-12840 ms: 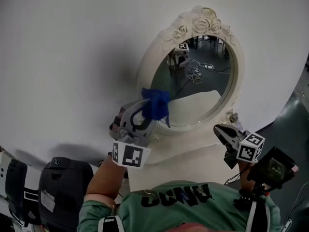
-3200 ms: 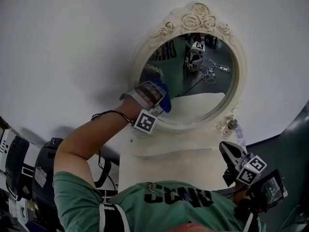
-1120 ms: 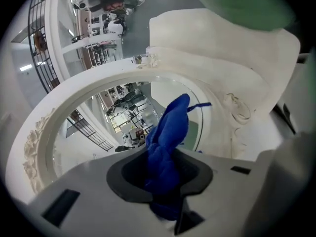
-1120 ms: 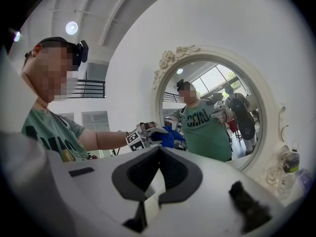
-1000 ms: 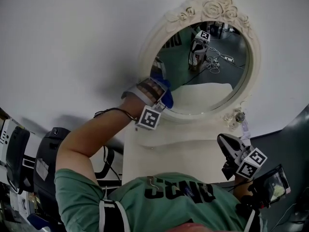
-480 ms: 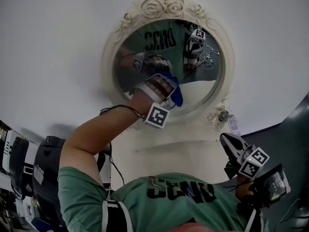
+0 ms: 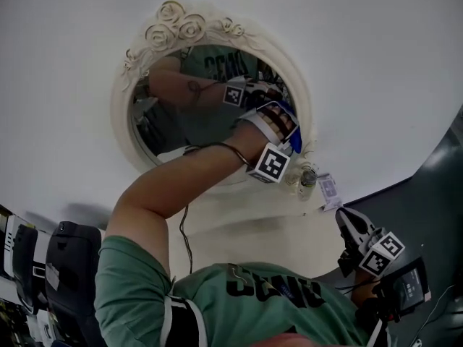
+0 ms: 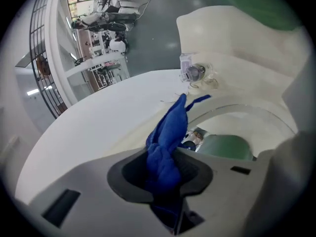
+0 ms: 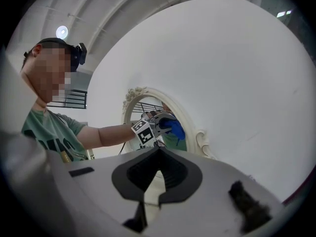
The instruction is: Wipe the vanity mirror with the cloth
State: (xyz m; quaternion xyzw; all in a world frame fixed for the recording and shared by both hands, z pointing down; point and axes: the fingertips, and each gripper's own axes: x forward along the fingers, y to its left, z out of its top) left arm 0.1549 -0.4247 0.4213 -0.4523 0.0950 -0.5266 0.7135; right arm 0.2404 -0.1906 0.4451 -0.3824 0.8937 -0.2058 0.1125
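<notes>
While the head view looks steeply down, the left gripper point(image 7: 281, 125) is raised against the right side of the vanity mirror point(image 7: 181, 121), an oval glass in a cream frame point(image 7: 119, 107) carved with roses. A blue cloth point(image 7: 291, 118) shows at the gripper's tip, lying on the glass just inside the frame. A small clear knob point(image 7: 307, 179) and a paper tag point(image 7: 329, 189) sit near the foot of the frame, just below the gripper's marker cube point(image 7: 273, 163). The right gripper point(image 7: 349, 221) is low at the right, well apart from the mirror and touching nothing.

From the left gripper view, the jaws of the left gripper point(image 8: 167, 162) are clamped on the cloth point(image 8: 167, 137). The cloth is bunched between the dark pads and rises past the tips in a twisted tail. That tail points toward the curved frame point(image 8: 232, 107); whether it touches the frame cannot be told. Glass point(image 8: 224, 144) with a green reflection lies just to the right of it, and the knob point(image 8: 195, 73) is farther off.

From the right gripper view, the jaws of the right gripper point(image 9: 158, 151) are pressed together at their tips, with nothing between them. Beyond them stands the mirror point(image 9: 150, 107), with the left gripper point(image 9: 160, 121) and the cloth point(image 9: 174, 130) at its right edge.
</notes>
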